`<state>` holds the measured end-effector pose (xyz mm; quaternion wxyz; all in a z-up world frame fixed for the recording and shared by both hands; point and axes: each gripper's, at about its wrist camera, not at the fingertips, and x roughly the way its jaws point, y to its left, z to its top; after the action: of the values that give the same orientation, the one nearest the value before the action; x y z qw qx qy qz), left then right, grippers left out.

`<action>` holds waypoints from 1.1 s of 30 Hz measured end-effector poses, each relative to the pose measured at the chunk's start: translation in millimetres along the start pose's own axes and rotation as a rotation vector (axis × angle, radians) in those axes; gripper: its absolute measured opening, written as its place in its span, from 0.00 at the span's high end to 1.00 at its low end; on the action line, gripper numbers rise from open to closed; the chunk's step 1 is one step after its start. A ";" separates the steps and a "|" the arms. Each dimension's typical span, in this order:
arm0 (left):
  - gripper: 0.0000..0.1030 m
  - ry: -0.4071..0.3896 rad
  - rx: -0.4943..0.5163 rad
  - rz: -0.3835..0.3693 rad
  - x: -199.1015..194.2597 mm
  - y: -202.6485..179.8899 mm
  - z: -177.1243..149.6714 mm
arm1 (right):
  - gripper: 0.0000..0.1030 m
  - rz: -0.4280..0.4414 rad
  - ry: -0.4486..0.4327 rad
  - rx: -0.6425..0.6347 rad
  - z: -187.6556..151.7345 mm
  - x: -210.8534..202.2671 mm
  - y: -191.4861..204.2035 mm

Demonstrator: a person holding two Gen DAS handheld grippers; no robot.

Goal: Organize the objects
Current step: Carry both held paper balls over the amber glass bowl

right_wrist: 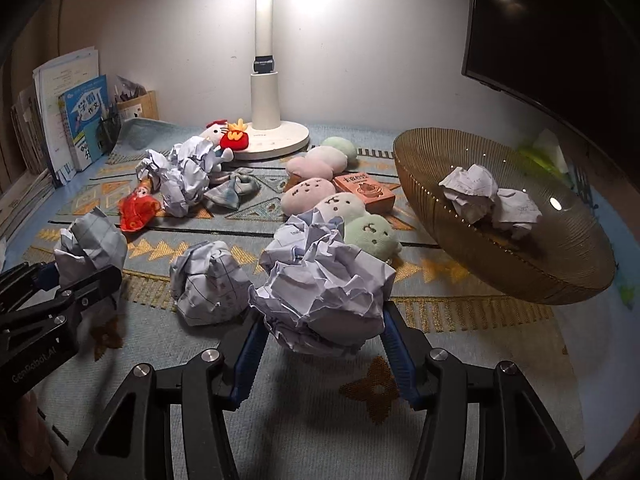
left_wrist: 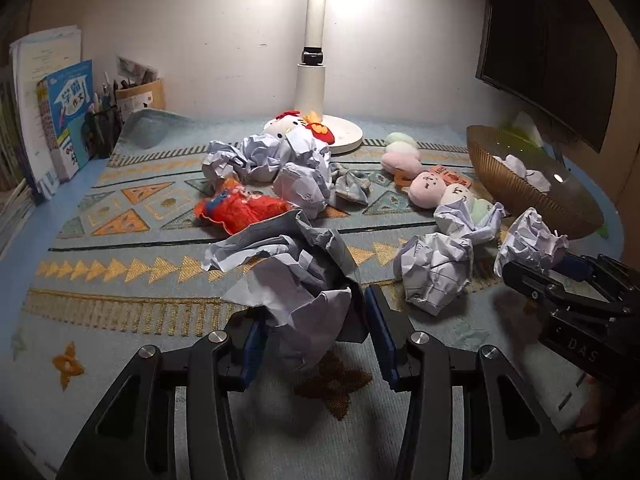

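Both tongs held crumpled paper: left tongs (left_wrist: pixel 314 334) one wad (left_wrist: pixel 296 280), right tongs (right_wrist: pixel 320 344) another (right_wrist: pixel 324 300). Each should be carried gently over the bowl (right_wrist: pixel 520 264) before opening.

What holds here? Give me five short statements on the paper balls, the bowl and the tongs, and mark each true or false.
1. The right tongs grip a crumpled paper ball. True.
2. The amber bowl holds no paper. False: two paper wads lie inside it.
3. The left tongs grip a crumpled paper. True.
4. The lamp is switched off. False: it glows brightly against the wall.
5. The Hello Kitty plush lies inside the bowl. False: it lies on the mat by the lamp base.
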<state>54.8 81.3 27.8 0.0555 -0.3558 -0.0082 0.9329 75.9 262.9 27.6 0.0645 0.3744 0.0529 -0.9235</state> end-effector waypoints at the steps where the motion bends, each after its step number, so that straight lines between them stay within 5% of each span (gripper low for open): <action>1: 0.57 -0.001 0.015 0.008 1.0 -3.3 -0.5 | 0.48 0.022 0.010 0.011 -0.8 1.5 -2.2; 15: 0.57 0.002 0.007 -0.025 1.4 -2.3 -1.7 | 0.48 0.128 -0.032 0.078 -1.2 -16.7 -20.4; 18: 0.57 -0.012 -0.013 -0.092 -10.5 -9.7 6.2 | 0.48 0.107 -0.079 0.087 9.7 -45.0 -36.3; 24: 0.57 -0.131 0.125 -0.210 -45.0 -73.5 64.4 | 0.48 -0.009 -0.180 0.191 58.7 -102.0 -103.0; 27: 0.57 -0.141 0.149 -0.315 -39.3 -109.1 98.8 | 0.48 -0.040 -0.193 0.267 79.8 -108.6 -139.6; 33: 0.57 -0.109 0.135 -0.404 -2.2 -159.4 139.9 | 0.48 -0.051 -0.135 0.350 98.6 -89.9 -189.5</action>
<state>-21.0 242.9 142.4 0.2643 -0.2913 -0.0199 0.9192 42.3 442.4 170.2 -0.0216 0.3156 -0.1035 -0.9430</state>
